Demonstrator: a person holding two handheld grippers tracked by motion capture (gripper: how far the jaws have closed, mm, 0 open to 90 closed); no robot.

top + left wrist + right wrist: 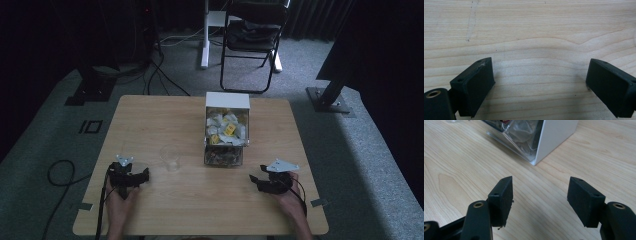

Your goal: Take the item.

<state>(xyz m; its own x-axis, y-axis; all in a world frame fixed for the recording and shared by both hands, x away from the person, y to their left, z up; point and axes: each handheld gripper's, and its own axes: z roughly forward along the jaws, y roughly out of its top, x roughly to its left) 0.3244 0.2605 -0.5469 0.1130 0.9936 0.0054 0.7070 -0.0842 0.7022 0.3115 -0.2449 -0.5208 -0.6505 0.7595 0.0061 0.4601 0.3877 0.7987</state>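
A white box (227,101) with a clear front bin, full of small white and yellow packets (226,130), stands at the table's middle back. A clear plastic cup (170,157) stands upright to its left. My left gripper (145,176) rests near the front left of the table, below and left of the cup, open over bare wood (539,82). My right gripper (253,181) rests at the front right, open with nothing between its black pads (584,202). In the right gripper view the box's white corner (556,135) lies ahead.
The wooden table (200,210) has bare surface between the two grippers. A black folding chair (252,35) and a white stand (206,35) are on the carpet behind the table. Black cables (62,175) lie on the floor at left.
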